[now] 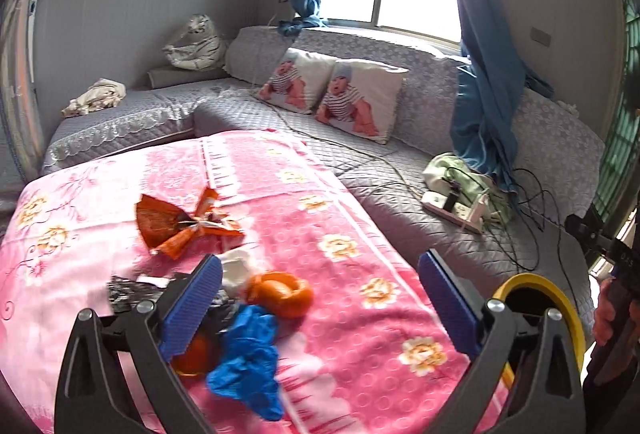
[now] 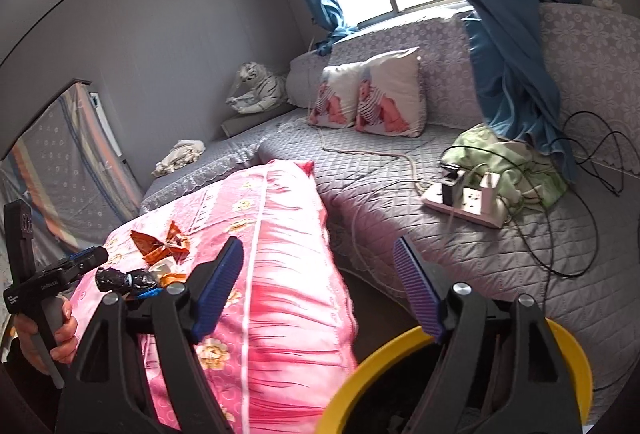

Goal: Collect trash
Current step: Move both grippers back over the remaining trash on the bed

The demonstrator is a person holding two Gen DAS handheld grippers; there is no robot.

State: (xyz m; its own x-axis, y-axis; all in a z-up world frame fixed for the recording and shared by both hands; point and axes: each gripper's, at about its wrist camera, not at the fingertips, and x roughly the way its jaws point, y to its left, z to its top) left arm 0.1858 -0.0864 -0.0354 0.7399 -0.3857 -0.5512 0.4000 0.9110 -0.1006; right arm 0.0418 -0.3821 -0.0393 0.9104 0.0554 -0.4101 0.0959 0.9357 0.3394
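Note:
Trash lies on a pink flowered blanket (image 1: pixel 340 218): an orange snack wrapper (image 1: pixel 176 222), an orange peel (image 1: pixel 280 292), a blue glove (image 1: pixel 248 358), a white crumpled tissue (image 1: pixel 236 268) and a black wrapper (image 1: pixel 128 292). My left gripper (image 1: pixel 320 302) is open just above the pile, its left finger over the black wrapper. A yellow-rimmed bin (image 2: pixel 460 382) stands at the blanket's right edge. My right gripper (image 2: pixel 320 290) is open and empty above the bin's rim. The wrapper (image 2: pixel 160 244) and left gripper body (image 2: pixel 52 274) show in the right wrist view.
A grey quilted sofa (image 1: pixel 360 162) wraps around behind, with two baby-print cushions (image 1: pixel 332 94). A power strip (image 2: pixel 464 204) with cables and green cloth (image 2: pixel 508 158) lie on the sofa at right. Blue curtains (image 1: pixel 484 74) hang by the window. A plush tiger (image 1: pixel 196 42) sits in the corner.

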